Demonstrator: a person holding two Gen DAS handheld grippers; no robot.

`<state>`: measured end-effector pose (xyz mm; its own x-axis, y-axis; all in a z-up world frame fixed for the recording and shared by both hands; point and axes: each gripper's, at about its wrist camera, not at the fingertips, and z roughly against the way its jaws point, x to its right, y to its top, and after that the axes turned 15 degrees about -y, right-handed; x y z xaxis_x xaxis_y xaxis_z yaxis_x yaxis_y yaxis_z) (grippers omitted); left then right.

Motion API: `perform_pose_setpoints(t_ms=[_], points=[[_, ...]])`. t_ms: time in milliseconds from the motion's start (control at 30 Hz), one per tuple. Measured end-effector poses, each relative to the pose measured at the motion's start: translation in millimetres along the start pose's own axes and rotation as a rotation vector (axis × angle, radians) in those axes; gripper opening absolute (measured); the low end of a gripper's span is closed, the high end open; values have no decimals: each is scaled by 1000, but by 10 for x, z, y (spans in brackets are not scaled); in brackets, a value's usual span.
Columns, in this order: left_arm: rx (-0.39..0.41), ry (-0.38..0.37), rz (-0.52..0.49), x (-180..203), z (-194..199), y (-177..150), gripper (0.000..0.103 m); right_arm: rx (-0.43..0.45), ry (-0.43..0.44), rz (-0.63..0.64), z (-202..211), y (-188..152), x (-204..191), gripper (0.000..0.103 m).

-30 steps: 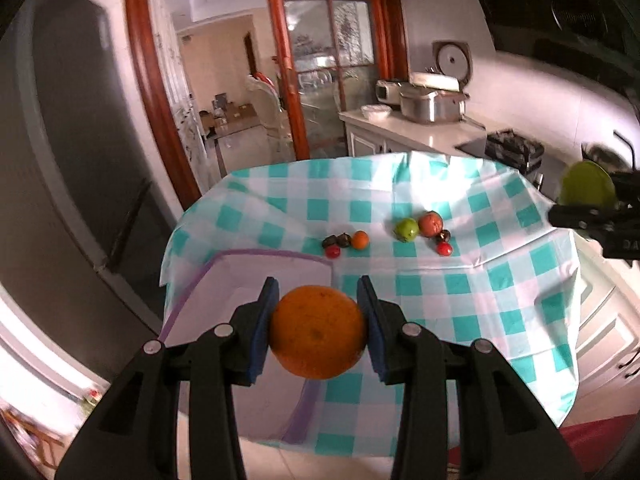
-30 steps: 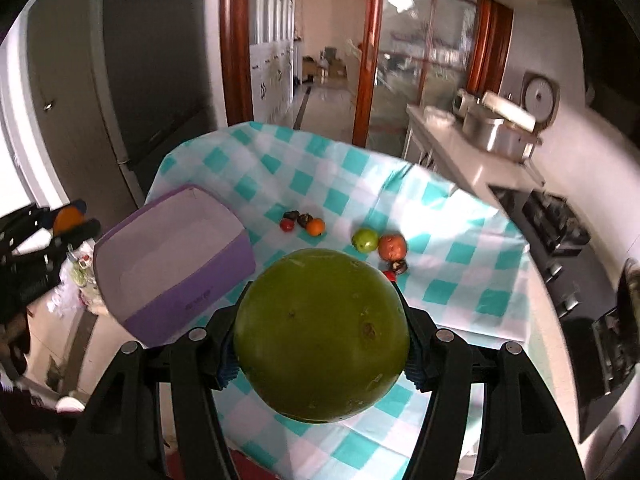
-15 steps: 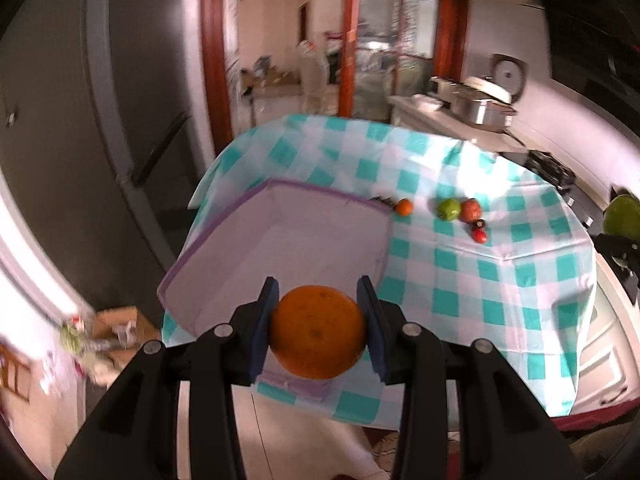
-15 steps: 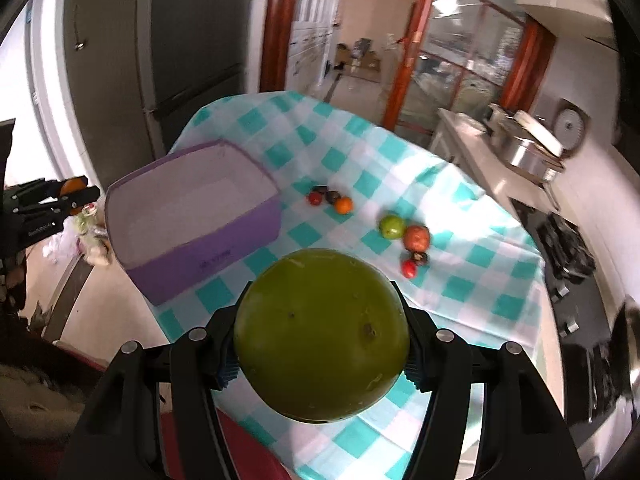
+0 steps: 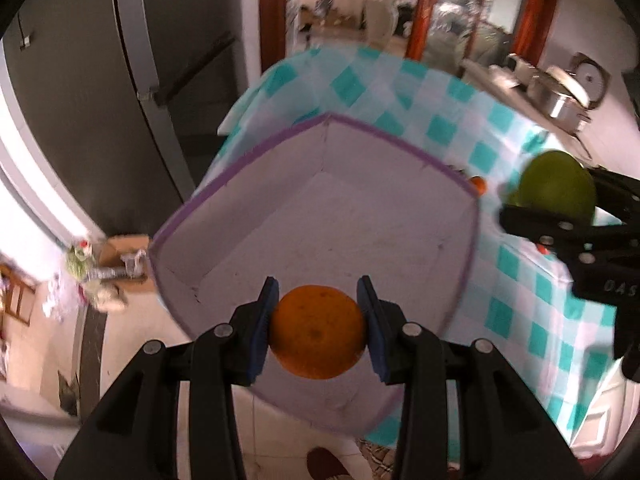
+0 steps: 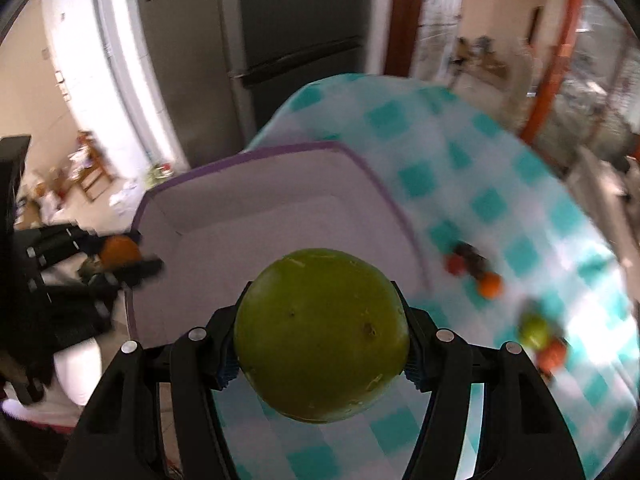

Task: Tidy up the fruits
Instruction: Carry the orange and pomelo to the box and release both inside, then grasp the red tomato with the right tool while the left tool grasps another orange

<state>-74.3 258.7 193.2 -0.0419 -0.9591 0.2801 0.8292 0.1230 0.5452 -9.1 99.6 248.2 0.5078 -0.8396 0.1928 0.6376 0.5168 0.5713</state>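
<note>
Left wrist view shows the whole purple-rimmed box (image 5: 320,216) on the checked desk (image 5: 520,320) — open side up, a corner pointing away. The left claw (image 5: 318,330) pinches a round orange (image 5: 318,332) over the box's near edge. Right wrist view adds blurred small fruits (image 6: 488,280) beside the box; there the right claw (image 6: 320,344) grips a large green fruit (image 6: 320,332) — smooth, speckled.

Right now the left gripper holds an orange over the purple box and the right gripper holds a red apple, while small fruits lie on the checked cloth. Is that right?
Nearly. The right gripper holds a big green fruit, not a red apple; the right wrist view shows it. The rest stands: the left gripper holds the orange over the purple box, and small fruits lie on the checked cloth.
</note>
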Motion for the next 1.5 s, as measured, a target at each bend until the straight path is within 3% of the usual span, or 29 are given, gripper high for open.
perform_pose_setpoints(t_ms=[200,333,433,567,733,833,933,1033,1133,1200,1233,1267,1333,1400,1500], points=[[-99,45,179,-285,-580,255,41,-101,82,126,-803,495,-256,61],[-195,100,240,-431,-1008,386,41,-255,121,215,-1442,715,-447,61],[-286,158,347,-643,-1371,391,41,-358,92,275,-1879,734,-616,61],[-340,208,467,-875,-1687,367,42,-437,53,327,-2281,669,-801,61],[-337,253,486,-962,-1857,322,44,-457,43,324,-2407,609,-853,62],[-294,254,460,-897,-1852,377,61,-474,52,289,-2411,593,-779,62],[-233,268,443,-746,-1746,452,73,-383,65,240,-2175,623,-624,66],[-100,323,380,-486,-1526,618,78,-209,138,120,-1637,740,-259,68],[84,369,256,37,-1253,880,83,5,186,-33,-1055,666,295,68],[164,328,156,410,-1173,1034,90,175,159,-195,-661,388,832,79],[197,295,95,643,-1167,1138,94,233,95,-298,-510,118,1157,85],[232,235,1,982,-1180,1251,97,243,46,-355,-493,1,1389,86],[241,195,-122,1426,-1266,1287,101,196,-50,-499,-565,-445,1791,87],[223,44,-244,1974,-1466,1379,101,39,-195,-606,-765,-930,2271,85],[179,-65,-329,2407,-1692,1311,101,-78,-291,-836,-794,-1663,2796,83]])
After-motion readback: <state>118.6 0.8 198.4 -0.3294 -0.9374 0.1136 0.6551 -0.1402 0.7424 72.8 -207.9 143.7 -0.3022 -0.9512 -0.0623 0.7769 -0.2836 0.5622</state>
